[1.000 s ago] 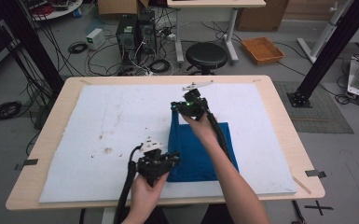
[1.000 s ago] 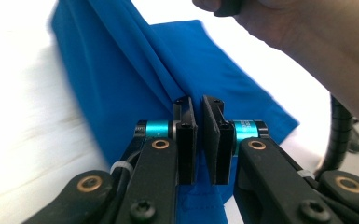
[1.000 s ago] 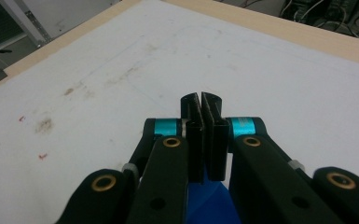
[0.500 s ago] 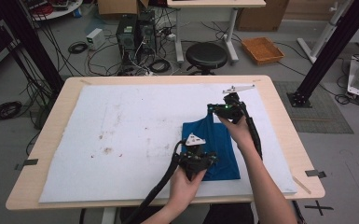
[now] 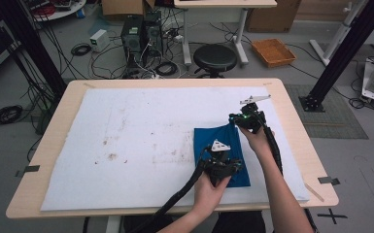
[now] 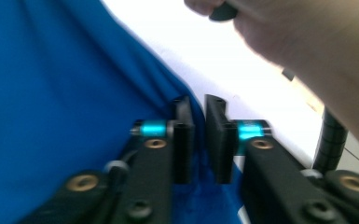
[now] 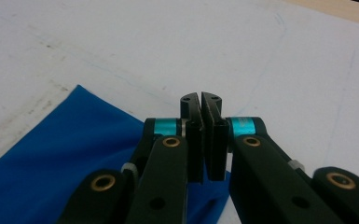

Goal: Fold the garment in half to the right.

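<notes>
One blue cloth [image 5: 212, 145] flat on the white sheet [image 5: 126, 141] covering the worktop [image 5: 296, 126], right of centre; two tongs: left tongs [image 6: 199, 140] just opening, cloth edge between jaws; right tongs [image 7: 200, 140] pinching the cloth's far corner.

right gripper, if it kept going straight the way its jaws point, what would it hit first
Probably nothing but the white table cover: the right gripper, shut on the blue cloth edge, points over bare cover toward the table's far edge. Depth is unclear.
</notes>
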Available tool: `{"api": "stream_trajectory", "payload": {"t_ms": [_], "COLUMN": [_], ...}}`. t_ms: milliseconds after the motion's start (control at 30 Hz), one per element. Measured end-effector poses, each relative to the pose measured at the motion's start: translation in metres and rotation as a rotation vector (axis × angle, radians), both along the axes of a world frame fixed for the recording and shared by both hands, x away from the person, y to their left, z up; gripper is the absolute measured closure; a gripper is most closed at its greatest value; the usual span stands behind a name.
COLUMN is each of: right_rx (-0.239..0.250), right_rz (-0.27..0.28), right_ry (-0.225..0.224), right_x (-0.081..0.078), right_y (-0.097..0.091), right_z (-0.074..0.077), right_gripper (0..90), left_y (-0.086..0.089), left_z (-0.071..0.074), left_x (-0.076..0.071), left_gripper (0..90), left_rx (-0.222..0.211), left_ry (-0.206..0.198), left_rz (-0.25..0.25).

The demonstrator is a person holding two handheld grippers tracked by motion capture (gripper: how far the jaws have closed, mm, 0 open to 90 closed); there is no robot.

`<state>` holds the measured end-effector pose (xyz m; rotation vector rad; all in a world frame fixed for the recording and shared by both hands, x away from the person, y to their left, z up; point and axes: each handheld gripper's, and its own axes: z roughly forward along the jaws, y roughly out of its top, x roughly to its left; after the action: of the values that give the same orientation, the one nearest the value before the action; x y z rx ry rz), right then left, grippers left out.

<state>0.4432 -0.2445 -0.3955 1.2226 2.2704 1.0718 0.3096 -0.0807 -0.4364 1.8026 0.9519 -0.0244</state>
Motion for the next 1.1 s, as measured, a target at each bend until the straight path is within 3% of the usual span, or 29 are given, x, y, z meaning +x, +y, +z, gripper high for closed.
{"api": "stream_trajectory", "payload": {"t_ms": [33, 100, 200, 267, 333, 500, 700, 767, 833, 900, 967, 1100], "right_rx": [0.0, -0.005, 0.01, 0.017, 0.031, 0.065, 0.202, 0.218, 0.2, 0.184, 0.157, 0.14], "right_rz": [-0.012, -0.032, -0.029, -0.033, -0.031, -0.042, -0.007, 0.001, -0.009, -0.014, 0.0, -0.008], "right_ry": [-0.006, 0.006, 0.013, -0.02, -0.02, -0.03, 0.03, 0.037, 0.043, 0.061, 0.067, 0.07], "right_x": [-0.001, -0.002, -0.009, -0.018, -0.029, -0.073, -0.141, -0.157, -0.169, -0.175, -0.178, -0.184], "right_y": [-0.002, -0.005, -0.011, -0.014, -0.019, -0.03, -0.041, -0.041, -0.041, -0.041, -0.041, -0.045], "right_z": [-0.001, -0.002, 0.002, 0.005, 0.006, 0.002, -0.019, -0.025, -0.03, -0.036, -0.042, -0.046], "right_gripper": [85.9, 80.6, 76.3, 69.5, 66.9, 62.5, 60.6, 60.7, 61.2, 68.4, 86.3, 89.1], "left_y": [0.0, 0.0, 0.009, 0.02, 0.034, 0.079, 0.132, 0.15, 0.164, 0.175, 0.184, 0.198], "left_z": [0.0, 0.002, 0.011, 0.019, 0.027, 0.041, 0.048, 0.048, 0.049, 0.048, 0.046, 0.042], "left_x": [0.0, -0.003, -0.008, -0.009, -0.009, -0.009, -0.015, -0.018, -0.021, -0.025, -0.026, -0.028], "left_gripper": [64.2, 60.6, 53.2, 52.1, 51.6, 49.9, 49.6, 49.0, 48.4, 47.7, 47.7, 47.7], "left_rx": [-0.021, -0.04, -0.068, -0.075, -0.066, -0.047, 0.01, 0.037, 0.066, 0.086, 0.081, 0.069], "left_ry": [-0.005, -0.028, -0.072, -0.099, -0.127, -0.18, -0.227, -0.245, -0.258, -0.272, -0.264, -0.25], "left_rz": [-0.023, -0.038, -0.028, -0.017, 0.0, 0.063, 0.128, 0.156, 0.18, 0.196, 0.209, 0.234]}}
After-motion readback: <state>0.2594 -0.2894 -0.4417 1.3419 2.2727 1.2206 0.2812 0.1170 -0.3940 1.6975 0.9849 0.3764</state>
